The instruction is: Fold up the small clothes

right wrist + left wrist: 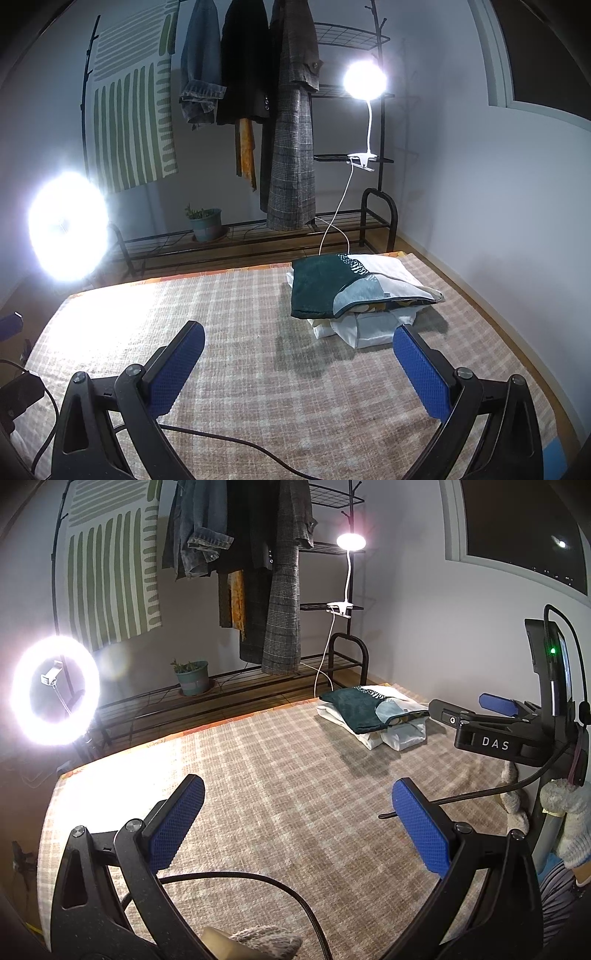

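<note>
Overhead, both hand-held grippers (297, 821) (299, 363) wide open above plaid blanket (258, 332), folded clothes pile (354, 295) beyond.

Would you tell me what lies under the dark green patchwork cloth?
Under the dark green patchwork cloth, folded white cloths lie on the checked blanket. How many is hidden.

We see a dim room lit by two lamps. A ring light (55, 690) at the far left blows out to white glare, worst in the right wrist view, where its ring shape is lost. A clip lamp (365, 80) glows on the far rack, haloed. Light washes the plaid cover (280, 775) pale at the far left edge. The folded pile (354, 291) casts soft shadows towards us. Fisheye bending curves the walls, and corners go black.
</note>
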